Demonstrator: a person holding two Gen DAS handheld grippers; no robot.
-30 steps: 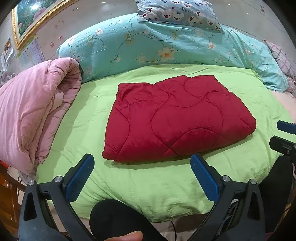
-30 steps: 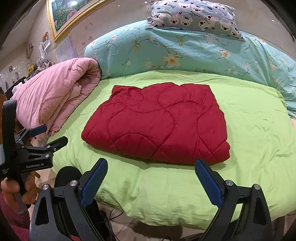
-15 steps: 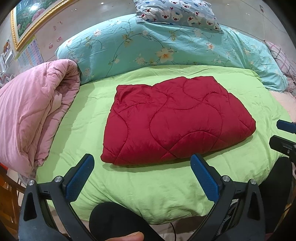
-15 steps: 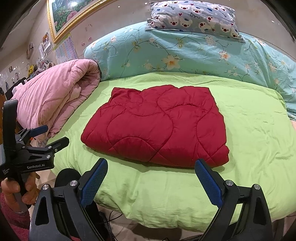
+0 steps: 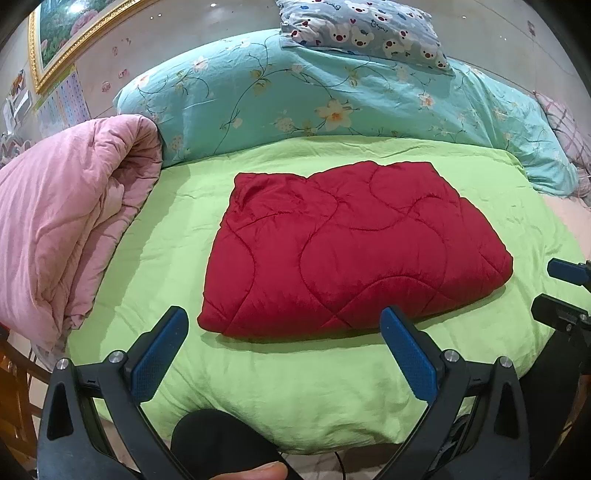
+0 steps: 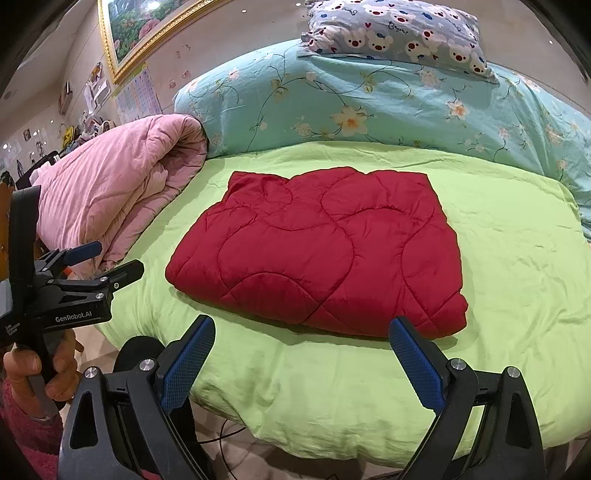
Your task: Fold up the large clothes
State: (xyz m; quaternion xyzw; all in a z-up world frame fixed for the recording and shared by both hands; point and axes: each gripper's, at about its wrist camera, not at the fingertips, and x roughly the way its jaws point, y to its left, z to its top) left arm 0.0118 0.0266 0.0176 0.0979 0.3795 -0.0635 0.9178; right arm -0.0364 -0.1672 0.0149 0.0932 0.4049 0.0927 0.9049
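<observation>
Both claws spread wide and empty, short of the bed's near edge.

Left claw (image 5: 284,354) and right claw (image 6: 301,360) grip nothing, touch nothing. One folded red quilted garment (image 6: 321,254), probably a padded coat, lies mid green sheet (image 6: 517,280), clear margin on every side. One rolled pink quilt (image 5: 62,221) at the sheet's left edge; one teal floral duvet (image 5: 332,96) behind, one bear-print pillow (image 6: 399,33) on top.
</observation>
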